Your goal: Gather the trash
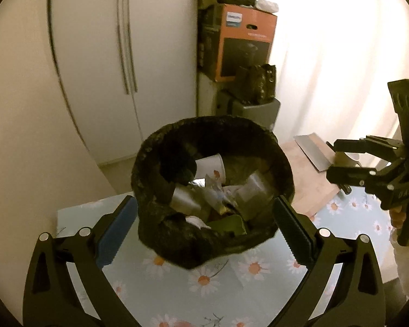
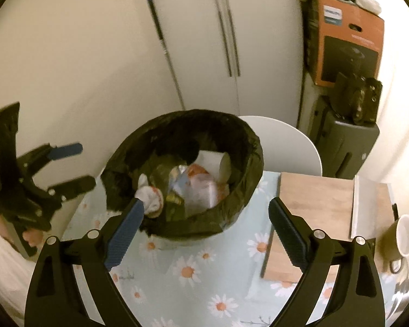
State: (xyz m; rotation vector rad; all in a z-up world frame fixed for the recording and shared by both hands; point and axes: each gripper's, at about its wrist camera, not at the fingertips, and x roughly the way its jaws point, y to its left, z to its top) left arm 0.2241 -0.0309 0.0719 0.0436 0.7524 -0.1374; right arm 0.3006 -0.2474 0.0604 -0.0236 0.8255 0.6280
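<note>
Standing on the daisy-print tablecloth [image 2: 193, 269], the black-lined trash bin [image 2: 248, 147] sits between both grippers, stuffed with a white paper cup [image 2: 214, 160], crumpled tissue [image 2: 151, 200] and wrappers. Left gripper [image 1: 204, 218] has its jaws spread wide either side of the bin's near rim, pads off the liner; right gripper [image 2: 204, 219] is spread too, clamping nothing. To the right lie a wooden board [image 2: 313, 199] and an olive mug [image 2: 399, 238].

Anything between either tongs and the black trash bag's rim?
Nothing visible. The black plastic trash bag stands open on the daisy-print tablecloth, between the left tongs pads. The right tongs are open and empty. The wooden board lies off to the side.
</note>
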